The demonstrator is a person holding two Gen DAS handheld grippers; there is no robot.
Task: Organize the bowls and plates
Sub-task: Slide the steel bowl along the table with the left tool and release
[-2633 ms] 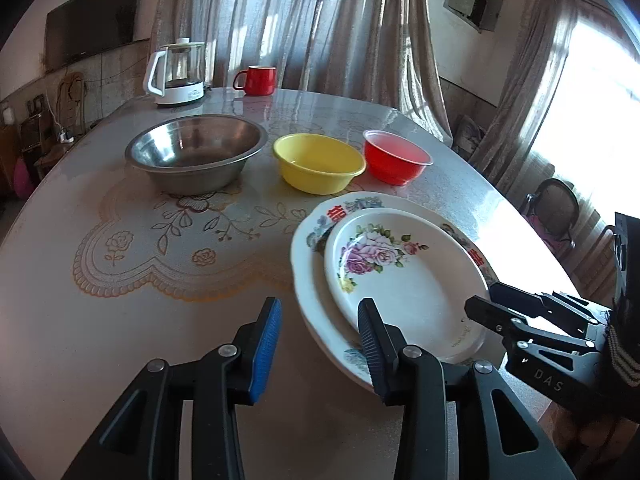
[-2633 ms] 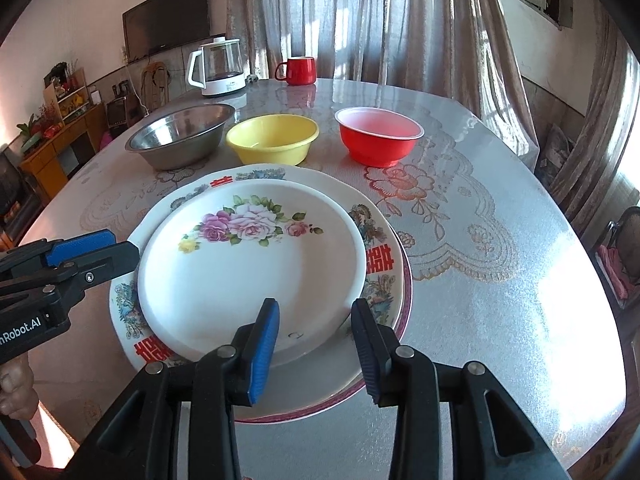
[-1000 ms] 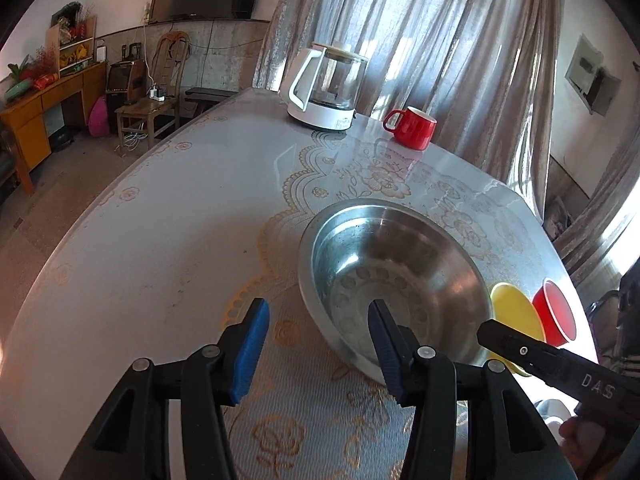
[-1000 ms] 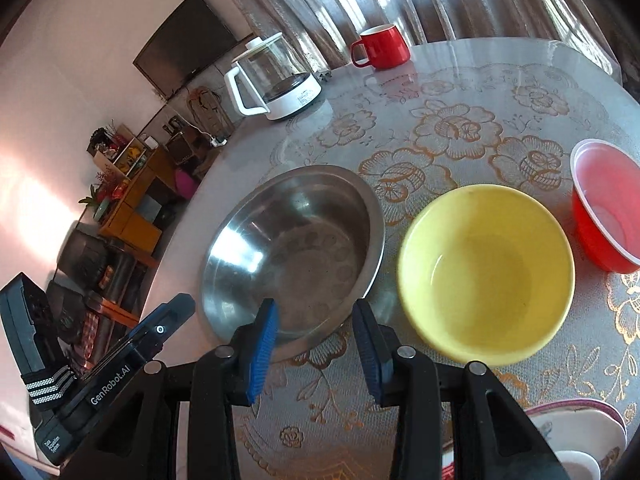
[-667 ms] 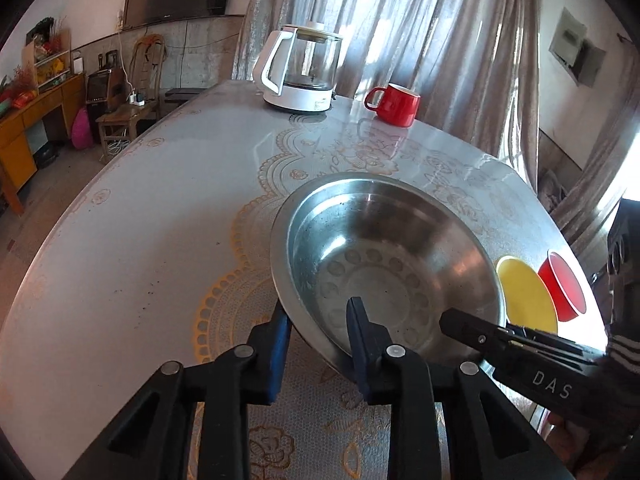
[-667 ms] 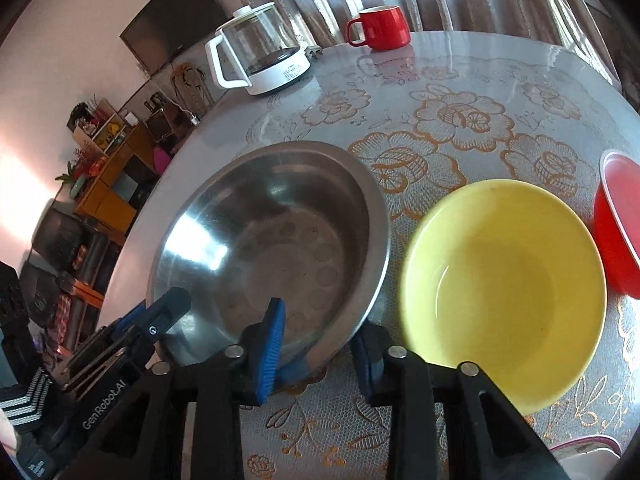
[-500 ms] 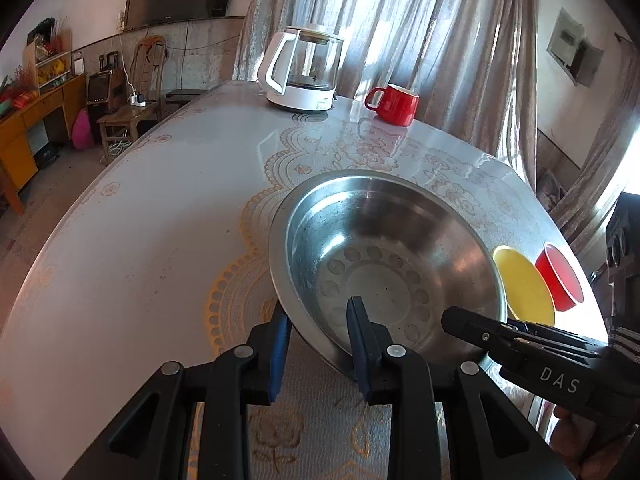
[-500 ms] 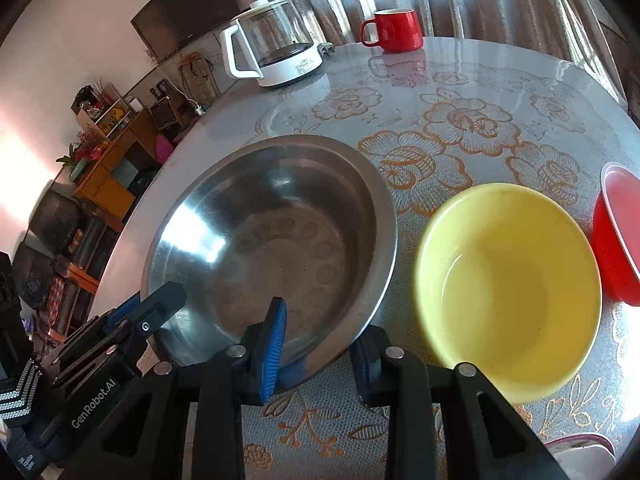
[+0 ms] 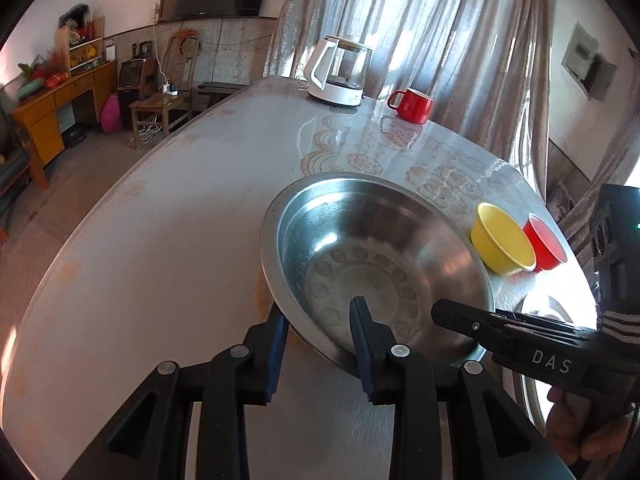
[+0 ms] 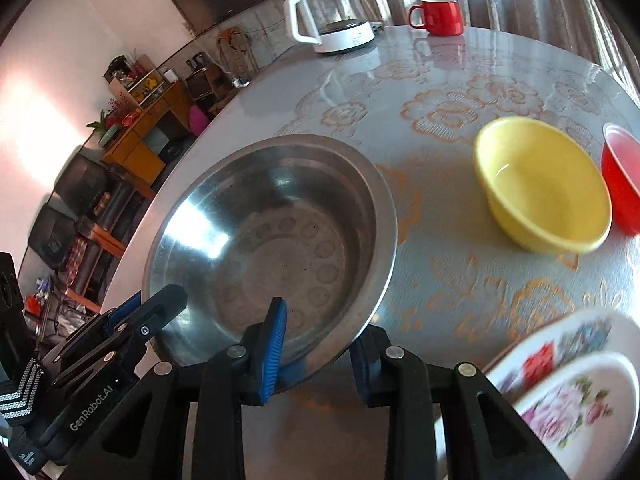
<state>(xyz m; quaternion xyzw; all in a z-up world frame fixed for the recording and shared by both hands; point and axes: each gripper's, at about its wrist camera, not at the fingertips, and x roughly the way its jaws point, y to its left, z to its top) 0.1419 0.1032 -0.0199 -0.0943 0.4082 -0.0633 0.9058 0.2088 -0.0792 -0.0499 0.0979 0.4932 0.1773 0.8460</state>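
Left wrist view, item one: steel bowl (image 9: 376, 264), wide and shallow, nothing in it, ring of round dimples on its floor. Its near rim is clamped by the left gripper (image 9: 318, 338), jaws narrow, one finger outside the wall and one inside. The right gripper (image 9: 504, 340) reaches in from the right side and meets the same rim further round. The bowl appears tilted and raised off the bench (image 9: 160, 240), though whether its far edge touches cannot be told.

Item two: yellow bowl (image 9: 502, 244), nothing in it, standing just right of the steel bowl. Item three: red bowl (image 9: 544, 248), touching or just beside the yellow one on its far side; contents cannot be told from here. Item four: glass kettle (image 9: 340, 76) on a white base, at the far end of the bench. Item five: red mug (image 9: 412, 106), near the kettle.

Right wrist view: the right gripper (image 10: 316, 344) has its jaws narrow on the steel bowl (image 10: 272, 236), blue-padded finger inside, the other outside. The left gripper (image 10: 132, 320) holds the rim at lower left. The yellow bowl (image 10: 540, 184) is bare inside; the red bowl (image 10: 624, 180) is cut by the frame edge. Two flowered plates (image 10: 560, 392), the smaller stacked on the larger, sit at lower right, blurred. Kettle (image 10: 332, 16) and mug (image 10: 438, 16) stand at the far edge.
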